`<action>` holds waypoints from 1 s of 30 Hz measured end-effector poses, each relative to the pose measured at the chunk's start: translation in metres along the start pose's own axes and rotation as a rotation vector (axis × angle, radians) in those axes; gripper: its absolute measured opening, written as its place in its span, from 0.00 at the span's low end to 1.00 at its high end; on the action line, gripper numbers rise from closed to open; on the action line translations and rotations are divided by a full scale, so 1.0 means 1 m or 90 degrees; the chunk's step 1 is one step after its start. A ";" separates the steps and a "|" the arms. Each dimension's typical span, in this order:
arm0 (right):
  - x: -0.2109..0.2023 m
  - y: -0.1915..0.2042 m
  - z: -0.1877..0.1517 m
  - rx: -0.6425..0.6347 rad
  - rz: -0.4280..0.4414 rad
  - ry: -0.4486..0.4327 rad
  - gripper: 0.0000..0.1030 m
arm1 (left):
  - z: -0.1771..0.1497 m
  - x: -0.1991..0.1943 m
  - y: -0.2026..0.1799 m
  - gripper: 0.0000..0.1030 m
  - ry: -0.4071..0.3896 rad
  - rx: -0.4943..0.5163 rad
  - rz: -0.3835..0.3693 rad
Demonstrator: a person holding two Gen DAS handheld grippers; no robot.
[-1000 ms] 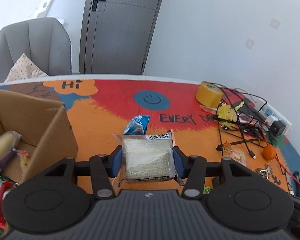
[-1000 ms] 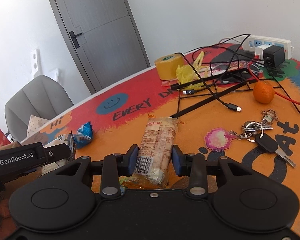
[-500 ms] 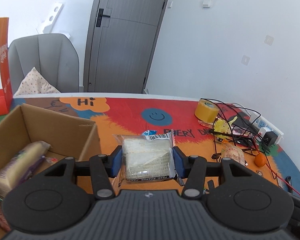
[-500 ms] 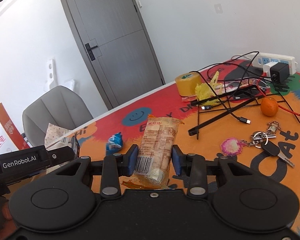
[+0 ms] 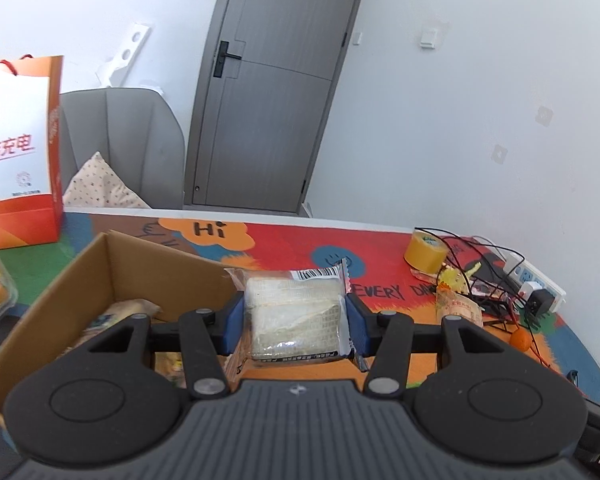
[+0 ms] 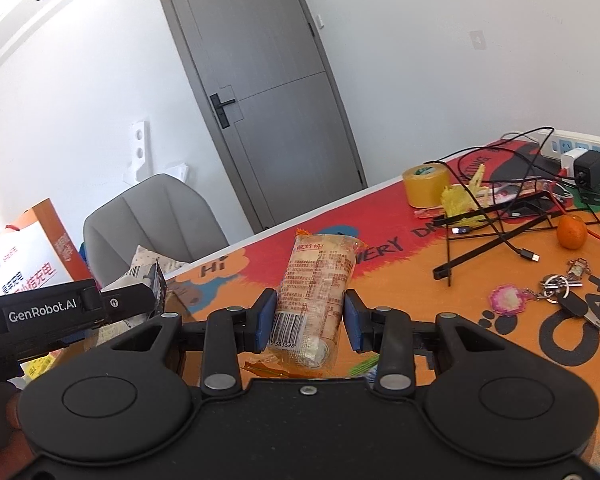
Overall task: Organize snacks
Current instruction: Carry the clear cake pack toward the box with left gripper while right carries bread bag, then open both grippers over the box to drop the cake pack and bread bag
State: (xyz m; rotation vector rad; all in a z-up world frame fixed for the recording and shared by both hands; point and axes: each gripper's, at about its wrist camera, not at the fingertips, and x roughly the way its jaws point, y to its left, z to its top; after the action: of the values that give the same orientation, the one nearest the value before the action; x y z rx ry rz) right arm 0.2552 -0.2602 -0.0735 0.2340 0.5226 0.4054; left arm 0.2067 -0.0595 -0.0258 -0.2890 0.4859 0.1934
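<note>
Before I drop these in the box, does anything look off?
Nothing spilled or torn. Both tongs grip their snacks squarely: left tongs on the white packet, right tongs on the biscuit roll. Only the cables by the tape roll look tangled.

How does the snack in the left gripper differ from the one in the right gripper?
The white packet in the left gripper is squat and blocky; the orange-printed cracker sleeve in the right gripper is long and cylindrical. The packet is pale, the sleeve tan with red text. Both are clear-wrapped, barcoded, clamped between blue pads.
</note>
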 end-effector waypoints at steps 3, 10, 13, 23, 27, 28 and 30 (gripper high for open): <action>0.000 0.010 -0.001 -0.005 0.011 0.001 0.36 | 0.001 -0.006 0.011 0.50 -0.004 -0.008 0.007; 0.003 0.038 -0.007 -0.022 0.034 0.012 0.36 | 0.004 -0.018 0.043 0.50 -0.011 -0.032 0.028; 0.006 0.050 -0.008 -0.029 0.043 0.016 0.36 | 0.005 -0.020 0.056 0.50 -0.011 -0.039 0.036; 0.020 0.086 -0.011 -0.059 0.066 0.030 0.36 | 0.008 -0.018 0.097 0.50 0.000 -0.072 0.055; 0.024 0.097 -0.010 -0.072 0.066 0.031 0.36 | 0.010 -0.006 0.106 0.51 0.018 -0.083 0.049; 0.026 0.100 -0.009 -0.074 0.065 0.033 0.36 | 0.010 -0.003 0.107 0.51 0.020 -0.086 0.053; 0.028 0.104 -0.008 -0.078 0.063 0.034 0.36 | 0.011 0.000 0.109 0.57 0.007 -0.080 0.060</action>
State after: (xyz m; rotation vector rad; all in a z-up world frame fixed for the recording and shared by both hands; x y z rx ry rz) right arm 0.2407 -0.1540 -0.0595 0.1311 0.5385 0.5388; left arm 0.1846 0.0467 -0.0411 -0.3912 0.4991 0.3146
